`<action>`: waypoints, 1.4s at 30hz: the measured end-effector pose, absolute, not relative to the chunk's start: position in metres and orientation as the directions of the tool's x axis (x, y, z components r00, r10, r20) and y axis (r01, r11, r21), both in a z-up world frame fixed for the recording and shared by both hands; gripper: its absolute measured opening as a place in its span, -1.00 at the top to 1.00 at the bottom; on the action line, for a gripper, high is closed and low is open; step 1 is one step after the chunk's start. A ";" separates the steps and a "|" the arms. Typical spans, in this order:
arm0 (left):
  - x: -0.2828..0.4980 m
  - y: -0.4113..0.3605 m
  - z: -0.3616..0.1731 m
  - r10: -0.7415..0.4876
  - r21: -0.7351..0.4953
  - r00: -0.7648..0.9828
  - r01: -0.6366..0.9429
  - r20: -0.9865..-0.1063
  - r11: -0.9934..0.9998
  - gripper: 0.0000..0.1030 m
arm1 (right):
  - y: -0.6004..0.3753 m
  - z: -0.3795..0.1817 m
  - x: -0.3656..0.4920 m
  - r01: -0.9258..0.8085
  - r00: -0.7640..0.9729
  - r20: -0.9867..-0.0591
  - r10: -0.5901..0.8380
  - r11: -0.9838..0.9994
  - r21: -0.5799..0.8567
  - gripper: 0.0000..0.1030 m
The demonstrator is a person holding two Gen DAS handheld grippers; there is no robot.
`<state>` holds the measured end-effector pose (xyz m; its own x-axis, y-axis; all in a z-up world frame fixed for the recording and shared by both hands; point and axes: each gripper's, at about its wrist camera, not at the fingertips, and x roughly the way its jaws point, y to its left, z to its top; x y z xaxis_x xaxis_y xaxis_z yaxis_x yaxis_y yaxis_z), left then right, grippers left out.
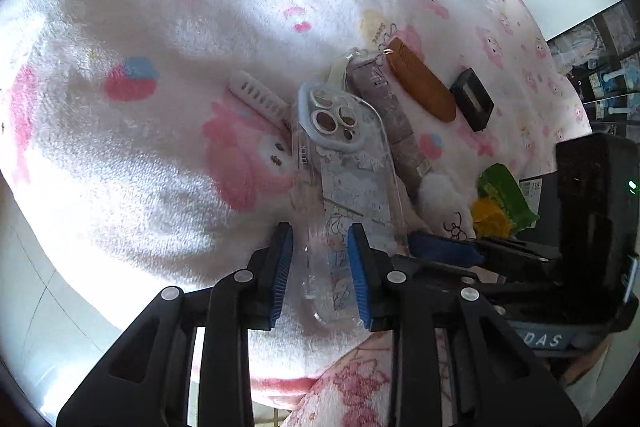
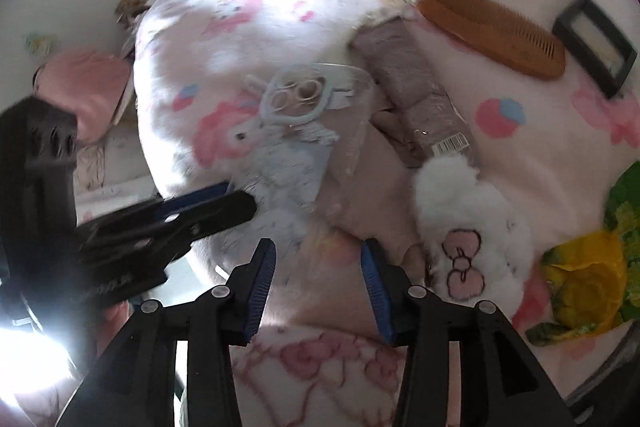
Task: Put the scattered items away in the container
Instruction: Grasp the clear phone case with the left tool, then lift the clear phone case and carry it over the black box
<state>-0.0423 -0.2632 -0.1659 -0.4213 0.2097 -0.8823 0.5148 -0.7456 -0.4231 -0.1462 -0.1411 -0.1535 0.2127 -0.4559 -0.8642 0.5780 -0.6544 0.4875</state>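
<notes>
the left gripper sits spread around the clear phone case, not clenched yet, right gripper also open, so that slick plastic could easily squirt out forward when squeezed.

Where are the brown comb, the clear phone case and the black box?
brown comb (image 2: 492, 29), right wrist view, middle of its spine
clear phone case (image 1: 352, 183), left wrist view, printed back
black box (image 1: 472, 99), left wrist view, top face

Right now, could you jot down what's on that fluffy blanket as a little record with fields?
surface: pink cartoon blanket
left gripper: fingers either side of clear phone case, grip uncertain
right gripper: open, empty
nearby items: brown comb, black box, grey packet, white fluffy slipper, green-yellow wrapper
container: not visible
</notes>
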 end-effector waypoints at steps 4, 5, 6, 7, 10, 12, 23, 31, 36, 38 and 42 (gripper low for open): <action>-0.047 -0.259 -0.165 0.204 -0.415 -0.417 0.512 -0.886 -0.752 0.51 | -0.146 -0.168 -0.158 0.510 0.260 -0.828 -0.496 -0.658 0.554 0.20; -0.046 -0.258 -0.162 0.206 -0.419 -0.424 0.506 -0.882 -0.754 0.53 | -0.147 -0.165 -0.157 0.514 0.250 -0.827 -0.503 -0.655 0.554 0.26; -0.045 -0.258 -0.157 0.206 -0.422 -0.430 0.499 -0.879 -0.757 0.53 | -0.147 -0.162 -0.155 0.520 0.240 -0.824 -0.514 -0.649 0.556 0.28; -0.044 -0.256 -0.152 0.210 -0.427 -0.437 0.488 -0.874 -0.761 0.53 | -0.146 -0.158 -0.152 0.527 0.227 -0.824 -0.520 -0.646 0.553 0.28; -0.042 -0.246 -0.132 0.218 -0.436 -0.462 0.440 -0.860 -0.785 0.53 | -0.137 -0.136 -0.141 0.552 0.177 -0.831 -0.528 -0.646 0.528 0.28; -0.043 -0.236 -0.118 0.217 -0.436 -0.482 0.408 -0.849 -0.802 0.53 | -0.125 -0.119 -0.134 0.556 0.132 -0.829 -0.544 -0.652 0.516 0.28; -0.057 -0.122 -0.054 0.368 -0.492 -0.519 0.120 -0.771 -0.862 0.52 | 0.002 -0.037 -0.091 0.459 -0.153 -0.795 -0.587 -0.755 0.469 0.28; -0.075 -0.023 -0.037 0.458 -0.498 -0.458 -0.038 -0.762 -0.866 0.50 | 0.101 -0.010 -0.063 0.347 -0.309 -0.782 -0.542 -0.829 0.438 0.28; -0.098 0.040 -0.029 0.473 -0.464 -0.434 -0.133 -0.767 -0.876 0.48 | 0.159 -0.005 -0.058 0.293 -0.382 -0.769 -0.513 -0.856 0.426 0.28; -0.114 0.066 -0.030 0.487 -0.466 -0.424 -0.161 -0.764 -0.870 0.46 | 0.181 -0.006 -0.066 0.277 -0.390 -0.779 -0.490 -0.870 0.409 0.28; -0.149 0.115 -0.028 0.515 -0.465 -0.415 -0.224 -0.750 -0.857 0.48 | 0.233 -0.002 -0.088 0.235 -0.439 -0.786 -0.435 -0.900 0.367 0.28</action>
<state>-0.1495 0.1147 -0.0283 -0.4154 0.5153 -0.7496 -0.2243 -0.8566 -0.4646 -0.0876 0.2325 -0.0024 -0.4390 -0.4353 -0.7860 0.2346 -0.9000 0.3674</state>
